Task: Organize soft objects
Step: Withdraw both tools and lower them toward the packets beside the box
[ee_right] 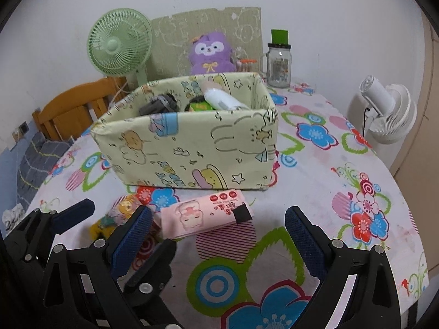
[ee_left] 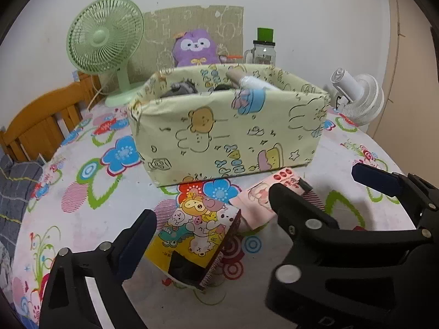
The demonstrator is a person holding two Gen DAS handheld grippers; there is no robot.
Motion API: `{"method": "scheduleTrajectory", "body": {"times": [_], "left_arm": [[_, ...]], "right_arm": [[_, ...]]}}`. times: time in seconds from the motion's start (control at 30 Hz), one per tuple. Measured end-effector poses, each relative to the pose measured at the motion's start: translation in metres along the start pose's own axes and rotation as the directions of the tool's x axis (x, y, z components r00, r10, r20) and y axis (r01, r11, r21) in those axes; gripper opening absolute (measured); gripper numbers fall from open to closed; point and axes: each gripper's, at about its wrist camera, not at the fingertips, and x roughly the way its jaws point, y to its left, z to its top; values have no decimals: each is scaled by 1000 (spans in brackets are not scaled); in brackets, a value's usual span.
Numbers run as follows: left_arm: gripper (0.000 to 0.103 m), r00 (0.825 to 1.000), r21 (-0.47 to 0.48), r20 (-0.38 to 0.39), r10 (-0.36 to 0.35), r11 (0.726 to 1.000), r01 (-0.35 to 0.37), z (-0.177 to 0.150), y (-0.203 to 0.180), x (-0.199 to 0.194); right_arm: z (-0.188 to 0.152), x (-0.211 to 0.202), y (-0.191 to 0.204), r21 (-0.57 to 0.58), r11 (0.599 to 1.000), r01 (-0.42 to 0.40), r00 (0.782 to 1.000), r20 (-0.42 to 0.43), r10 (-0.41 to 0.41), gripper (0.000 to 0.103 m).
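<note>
pink pack [ee_right: 205, 213] flat | cartoon pack [ee_left: 197, 227] beside | both before bin [ee_right: 192, 148]

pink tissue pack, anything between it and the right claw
Nothing visible: bare tablecloth separates the open right claw from the pink tissue pack. The left claw sits off to one side.

A pale yellow cartoon-print fabric storage box [ee_right: 192, 148] stands mid-table on the flower-patterned tablecloth [ee_right: 315, 181]. In it lie a white roll [ee_right: 223, 99] and what may be dark grey socks [ee_right: 159, 105]. Just before the box lies a pink tissue pack [ee_right: 203, 213], with a yellow cartoon-print pouch [ee_left: 197, 230] to its left. Behind the box sit a purple plush toy [ee_right: 210, 54], a green desk fan [ee_right: 119, 46] to the left and a glass jar with a green lid [ee_right: 278, 63] to the right.
</note>
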Motion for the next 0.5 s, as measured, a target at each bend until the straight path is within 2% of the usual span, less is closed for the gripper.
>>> {"method": "scheduleTrajectory", "body": {"times": [0.2,0.27,0.37,0.5], "left_arm": [[84,999,-13,-38,16,1000,-17,-1,8,15],[71,998,-18,-53,34,999,-35,-2,11,19],[68,998,-44,-65,15,999,-18,-1,18,23],[62,997,-38,-62,39,998,-41,1,20,23]], "right_arm": [[0,17,0,-5,1000,-3,999,-38,3,99],[0,22,2,-6,1000,-8,999,-50,7,99],[1,28,4,2,1000,-18,998,-59,18,99],[5,35,6,18,1000,-23,996,-81,25,99]]}}
